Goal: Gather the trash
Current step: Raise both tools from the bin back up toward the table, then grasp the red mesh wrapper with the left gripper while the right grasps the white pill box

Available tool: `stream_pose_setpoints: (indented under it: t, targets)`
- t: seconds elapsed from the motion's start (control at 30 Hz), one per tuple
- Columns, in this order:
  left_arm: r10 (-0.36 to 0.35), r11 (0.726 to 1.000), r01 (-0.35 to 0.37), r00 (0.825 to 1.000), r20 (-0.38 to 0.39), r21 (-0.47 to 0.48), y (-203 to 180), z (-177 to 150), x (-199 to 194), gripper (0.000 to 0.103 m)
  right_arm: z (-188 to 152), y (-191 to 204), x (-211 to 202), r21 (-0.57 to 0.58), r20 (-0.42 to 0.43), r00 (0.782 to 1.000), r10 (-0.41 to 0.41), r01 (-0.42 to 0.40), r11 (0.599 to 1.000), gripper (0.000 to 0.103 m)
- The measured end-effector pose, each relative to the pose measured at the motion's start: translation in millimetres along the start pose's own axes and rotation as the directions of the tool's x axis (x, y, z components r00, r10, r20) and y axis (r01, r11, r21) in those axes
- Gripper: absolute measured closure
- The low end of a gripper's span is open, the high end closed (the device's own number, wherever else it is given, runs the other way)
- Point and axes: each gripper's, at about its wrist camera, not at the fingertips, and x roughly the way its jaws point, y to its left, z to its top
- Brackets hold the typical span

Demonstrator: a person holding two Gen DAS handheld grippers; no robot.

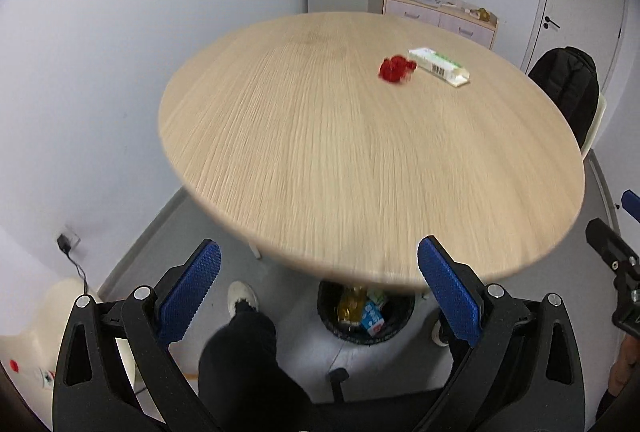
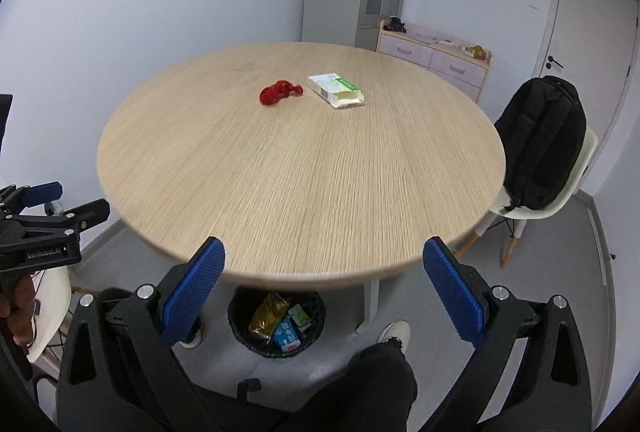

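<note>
1. Over the near edge of the table (image 1: 320, 159), from the left wrist, we see a round top of pale wood-grain laminate, smeared a little by motion blur.
2. On its far right part lie a crumpled red wrapper (image 1: 395, 68), glossy and knotted, and just beside it a flat white carton (image 1: 439, 65) with green print and a barcode; we cannot read the wording.
3. Below the table edge stands a black mesh bin (image 1: 362, 312) on the grey floor, holding a yellow packet and a blue-and-white carton.
4. Our left gripper (image 1: 320, 296) has its blue, knurled pads (image 1: 188, 296) spread wide, holding and touching nothing.
5. A dark trouser leg and a white shoe (image 1: 242, 296) show between the fingers.
6. From the right wrist, we see the same table (image 2: 300, 171), the red wrapper (image 2: 279, 91) and the white carton (image 2: 336, 90) close together on the far half, apart from each other.
7. The bin (image 2: 276, 320) sits under the near edge with its packets inside.
8. A black backpack (image 2: 546, 139) rests on a cream plastic chair (image 2: 576, 191) with wooden legs at the right.
9. Our right gripper (image 2: 324, 292) is likewise wide apart and empty, its blue textured pads (image 2: 456, 296) clear of the table.
10. At the left edge the other gripper's black body reads "GenRobot.AI".
</note>
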Motion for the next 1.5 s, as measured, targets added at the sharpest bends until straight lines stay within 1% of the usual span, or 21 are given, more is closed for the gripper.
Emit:
stream_pose_setpoints:
  t: [0.1, 0.3, 0.5, 0.63, 0.97, 1.2, 1.27, 1.37, 1.47, 1.5]
  targets:
    - [-0.014, 1.000, 0.014, 1.000, -0.008, 0.000, -8, 22, 15, 0.006, 18, -8, 19, -0.001, 0.000, 1.000, -0.004, 0.004, 1.000, 0.008]
    - [-0.012, 1.000, 0.012, 0.999, -0.036, 0.009, -26, 64, 57, 0.006, 48, -26, 56, -0.009, -0.013, 1.000, -0.010, 0.010, 1.000, 0.008]
    - [-0.023, 1.000, 0.024, 0.998, -0.058, 0.010, -36, 91, 88, 0.006, 76, -46, 91, 0.006, -0.028, 0.999, -0.016, 0.016, 1.000, 0.008]
    - [-0.030, 1.000, 0.030, 0.998, -0.058, 0.001, -45, 103, 100, 0.006, 88, -59, 105, 0.027, -0.028, 0.999, -0.018, 0.018, 0.999, 0.008]
    - [-0.041, 0.999, 0.042, 0.998, -0.046, 0.029, -71, 140, 128, 0.006, 105, -78, 118, 0.041, -0.009, 1.000, -0.020, 0.021, 0.999, 0.008]
    - [-0.037, 0.997, 0.041, 0.998, -0.057, 0.060, -87, 179, 170, 0.008, 127, -93, 154, 0.079, -0.041, 0.999, -0.018, 0.021, 0.997, 0.008]
    - [-0.038, 0.997, 0.043, 0.997, -0.066, 0.071, -92, 190, 183, 0.009, 132, -98, 162, 0.091, -0.047, 0.999, -0.017, 0.021, 0.996, 0.008]
    - [-0.044, 0.995, 0.053, 0.994, -0.098, 0.090, -99, 198, 201, 0.015, 138, -101, 172, 0.085, -0.057, 0.998, -0.018, 0.023, 0.996, 0.008]
    - [-0.049, 0.993, 0.061, 0.992, -0.118, 0.101, -103, 204, 216, 0.027, 151, -104, 186, 0.072, -0.062, 0.998, -0.020, 0.024, 0.997, 0.008]
    - [-0.049, 0.993, 0.061, 0.992, -0.118, 0.100, -104, 205, 219, 0.034, 154, -104, 191, 0.071, -0.063, 0.998, -0.018, 0.022, 0.997, 0.008]
